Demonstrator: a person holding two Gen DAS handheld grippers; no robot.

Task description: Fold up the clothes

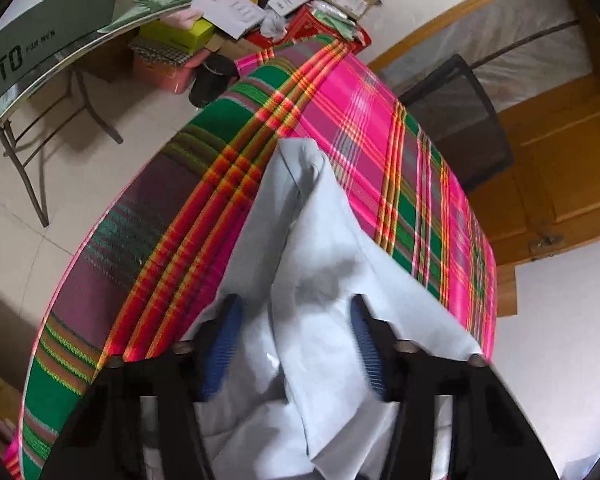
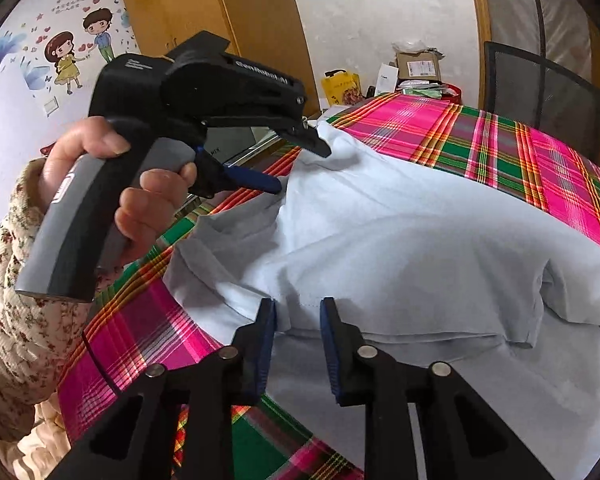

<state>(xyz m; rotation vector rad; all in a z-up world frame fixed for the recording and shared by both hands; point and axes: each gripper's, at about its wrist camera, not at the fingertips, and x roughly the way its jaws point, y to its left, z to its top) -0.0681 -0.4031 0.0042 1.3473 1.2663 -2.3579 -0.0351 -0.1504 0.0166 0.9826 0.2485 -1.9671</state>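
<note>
Nearest the lens in the right wrist view, the right gripper (image 2: 298, 320) has its blue pads on either side of a hemmed edge of the pale blue garment (image 2: 400, 232); a gap shows between the pads and the cloth, so the jaws look released around the edge and not clamped on it, though how near they are to biting is hard to judge. In the left wrist view the left gripper (image 1: 296, 344) straddles a raised ridge of the same garment, fabric bunched between its fingers; the pads appear apart from the cloth on both sides, so I read these jaws as slack too, without certainty. The right wrist view also shows a hand (image 2: 112, 184) in a floral sleeve gripping the left gripper's handle, its tips at the garment's far edge. The garment lies on the worktop, spread over the pink and green plaid cloth (image 2: 500, 148), rumpled, with one side lifted into a peak and a layer already doubled over near the hem. As a judgement, folding is at an early to middle stage: one fold seems started, but the cloth is not flat or squared, and the remaining folds and smoothing are yet to be done.
</note>
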